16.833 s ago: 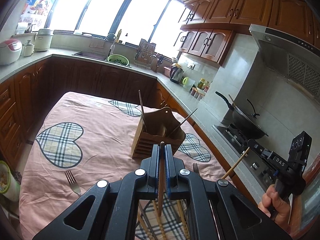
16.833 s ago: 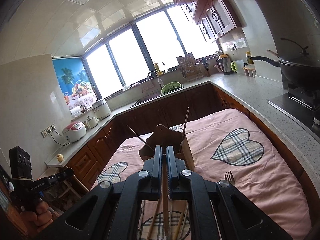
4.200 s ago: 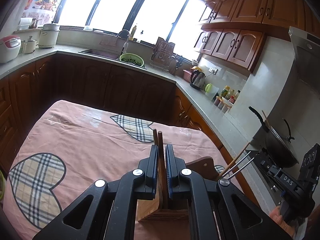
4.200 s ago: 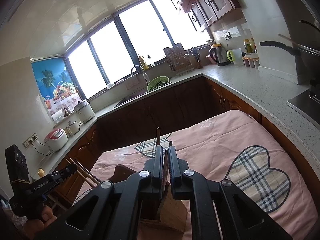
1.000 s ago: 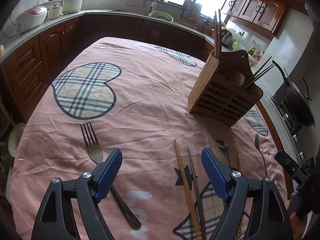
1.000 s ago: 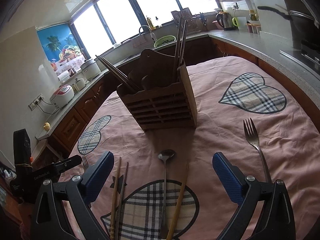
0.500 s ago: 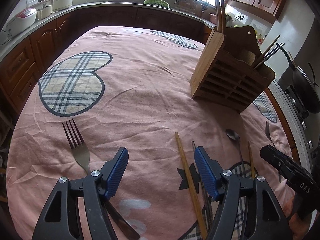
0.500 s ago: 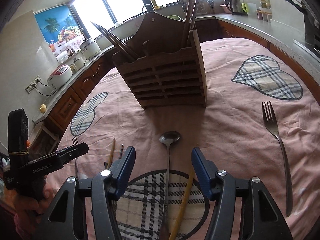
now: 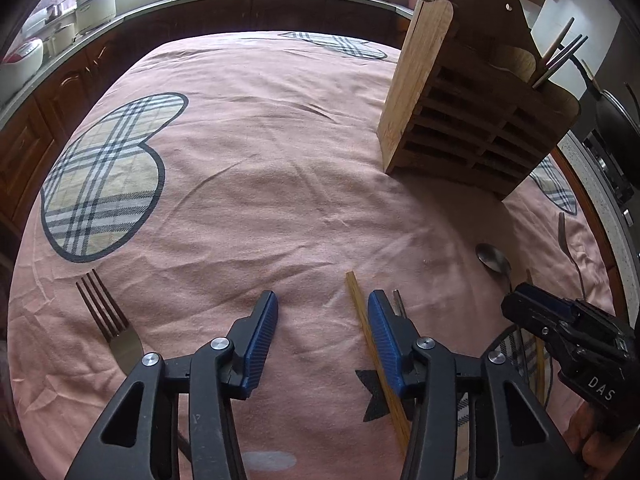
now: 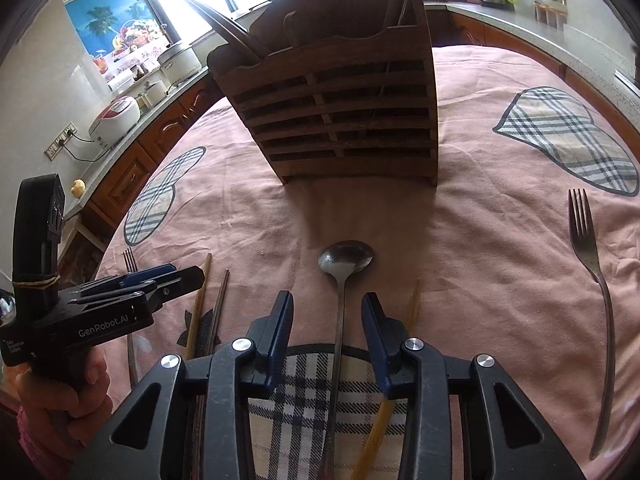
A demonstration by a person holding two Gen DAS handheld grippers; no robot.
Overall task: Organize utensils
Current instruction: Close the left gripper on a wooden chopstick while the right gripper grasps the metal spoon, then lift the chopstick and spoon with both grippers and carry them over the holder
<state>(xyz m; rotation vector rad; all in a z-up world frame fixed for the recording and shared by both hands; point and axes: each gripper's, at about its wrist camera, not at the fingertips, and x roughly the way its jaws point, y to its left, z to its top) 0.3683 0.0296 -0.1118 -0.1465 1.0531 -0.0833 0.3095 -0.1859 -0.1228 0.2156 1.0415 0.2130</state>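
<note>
My left gripper (image 9: 322, 300) hangs low over the pink cloth, its jaws closing. A light wooden chopstick (image 9: 370, 340) lies between them, close to the right pad; a dark chopstick (image 9: 398, 304) lies just outside. My right gripper (image 10: 328, 300) straddles the handle of a metal spoon (image 10: 346, 258), jaws closing, with gaps on both sides. A yellow chopstick (image 10: 412, 304) lies just outside its right finger. The slatted wooden holder (image 10: 340, 112) stands upright beyond the spoon, with chopsticks in its two end compartments.
One fork (image 9: 108, 320) lies left of the left gripper, another fork (image 10: 592, 248) at the right of the cloth. Plaid hearts (image 9: 108, 176) mark the tablecloth. Kitchen counters with a rice cooker (image 10: 116, 118) and a stove ring the table.
Both grippers have sunk toward the cloth and their jaws have narrowed. The left now has the light chopstick inside its jaws; the right has closed in around the spoon handle.
</note>
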